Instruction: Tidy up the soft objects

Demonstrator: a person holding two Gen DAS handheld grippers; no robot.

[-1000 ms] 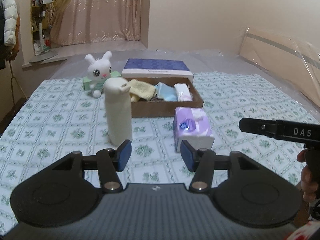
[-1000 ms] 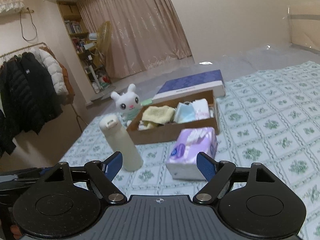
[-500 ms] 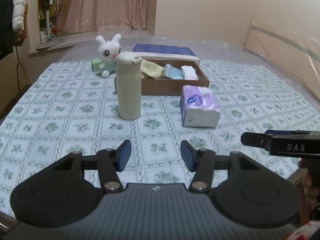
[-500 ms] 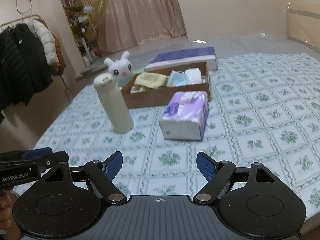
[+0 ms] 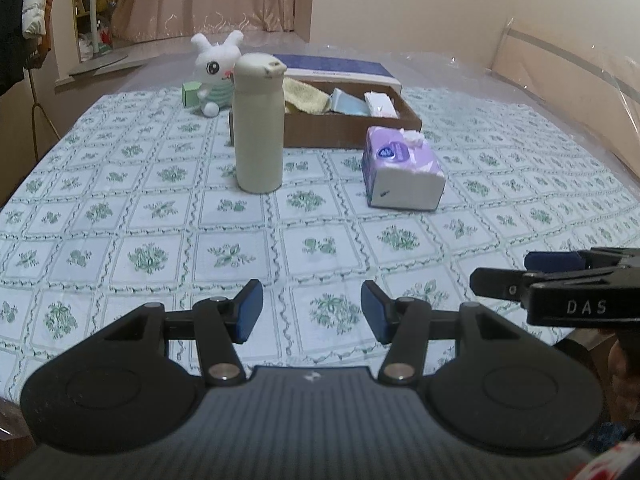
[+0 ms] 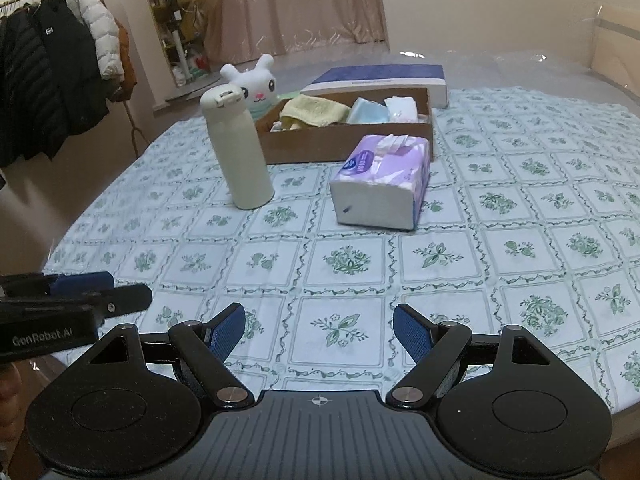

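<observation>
From left to right, we see a white plush rabbit (image 5: 216,66) at the far left of the tabletop (image 5: 120,216), sitting in front of a small green box (image 5: 191,94). Just to its right, nearer to us, a cream bottle (image 5: 259,128) stands upright with its lid closed. Behind the bottle lies a shallow brown box (image 5: 352,130); in it we find, left to right, a yellow cloth (image 5: 306,96), a blue pack (image 5: 348,103) and a white pack (image 5: 380,104). A blue-topped flat box (image 5: 336,69) rests just behind the brown box. To the right of the bottle and in front of the brown box lies a purple tissue pack (image 5: 402,174), well apart from the bottle, with tissue showing at its top slot.

In the foreground, our left gripper (image 5: 312,312) hangs over the patterned cloth, jaws about half apart and holding nothing. Our right gripper (image 6: 318,334) hangs beside it, jaws spread wider, likewise with nothing between them. Each gripper shows at the edge of the other's view. Both point toward the bottle and tissue pack, and neither touches any object. In the right wrist view, dark and white coats (image 6: 48,80) hang at far left.
</observation>
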